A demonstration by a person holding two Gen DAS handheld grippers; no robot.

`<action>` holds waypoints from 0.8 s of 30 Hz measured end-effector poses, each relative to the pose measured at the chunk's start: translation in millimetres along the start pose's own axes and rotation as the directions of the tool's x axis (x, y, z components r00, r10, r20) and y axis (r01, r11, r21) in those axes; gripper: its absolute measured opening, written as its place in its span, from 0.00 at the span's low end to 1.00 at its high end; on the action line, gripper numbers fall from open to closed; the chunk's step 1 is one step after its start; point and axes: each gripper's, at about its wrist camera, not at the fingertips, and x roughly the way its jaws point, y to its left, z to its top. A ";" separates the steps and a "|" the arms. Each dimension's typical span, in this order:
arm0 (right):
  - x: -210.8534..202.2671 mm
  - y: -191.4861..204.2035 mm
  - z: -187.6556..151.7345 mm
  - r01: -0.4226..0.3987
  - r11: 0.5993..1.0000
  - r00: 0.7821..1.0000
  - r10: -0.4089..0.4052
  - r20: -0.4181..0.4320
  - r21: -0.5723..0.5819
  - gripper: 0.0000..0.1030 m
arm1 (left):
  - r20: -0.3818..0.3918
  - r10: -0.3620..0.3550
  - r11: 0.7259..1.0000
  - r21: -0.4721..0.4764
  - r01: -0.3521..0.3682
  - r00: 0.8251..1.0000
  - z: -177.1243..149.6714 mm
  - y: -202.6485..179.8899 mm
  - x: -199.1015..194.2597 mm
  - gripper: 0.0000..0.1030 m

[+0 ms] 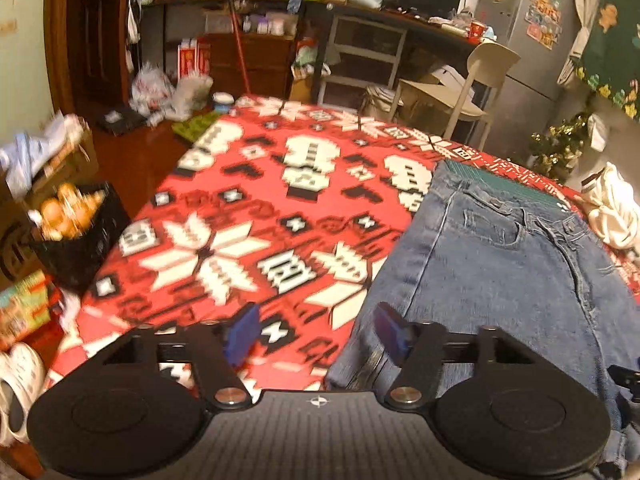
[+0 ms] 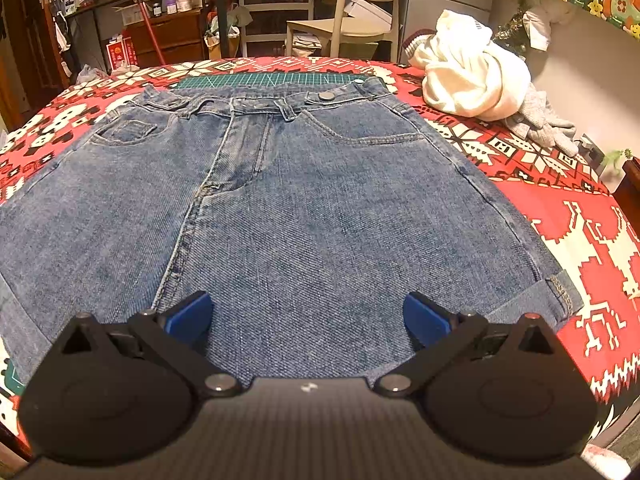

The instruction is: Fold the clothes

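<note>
The blue denim shorts (image 2: 280, 200) lie spread flat, front side up, on the table's red patterned cloth (image 2: 560, 240), and everything else is placed here by them. Their waistband, with its metal button (image 2: 326, 97), is at the far end, lying over the near edge of a green cutting mat (image 2: 272, 79); the leg hems are at the near end, and the right leg's hem is turned up into a cuff (image 2: 560, 288). The right gripper (image 2: 307, 316) hovers over the near part of the shorts, between the 2 legs, its 2 blue fingers (image 2: 192, 316) standing wide apart with only flat denim below them; whether the tips touch the fabric cannot be told. The left gripper (image 1: 316, 336) is at the shorts' left edge near the hem: its fingers (image 1: 242, 334) stand partly apart with nothing pinched between them, the left one over bare cloth and the right one at the denim's edge. This view is blurred. A crumpled white garment (image 2: 472, 76) lies right of the waistband, with a grey knitted item (image 2: 540, 120) just beside it. A pale chair (image 2: 356, 8) stands beyond the waistband.
</note>
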 end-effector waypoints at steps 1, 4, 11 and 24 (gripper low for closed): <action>0.0 0.0 0.0 0.000 1.000 1.000 0.000 0.000 0.000 0.99 | -0.012 -0.023 0.999 -0.029 0.023 1.000 -1.2 4.8 1.2 0.53; 0.2 0.0 0.2 0.000 1.000 1.000 0.000 0.001 0.000 0.99 | -0.037 -0.114 0.986 -0.124 0.109 0.993 -4.8 16.3 6.3 0.51; 0.3 0.1 0.7 0.002 1.000 1.000 -0.002 0.001 0.001 0.99 | -0.050 -0.284 0.908 -0.336 0.252 0.957 -5.9 35.7 14.2 0.50; 0.7 0.0 0.1 0.002 1.000 1.000 -0.002 0.001 0.000 0.99 | -0.048 -0.464 0.713 -0.612 0.341 0.885 -26.7 60.6 16.8 0.49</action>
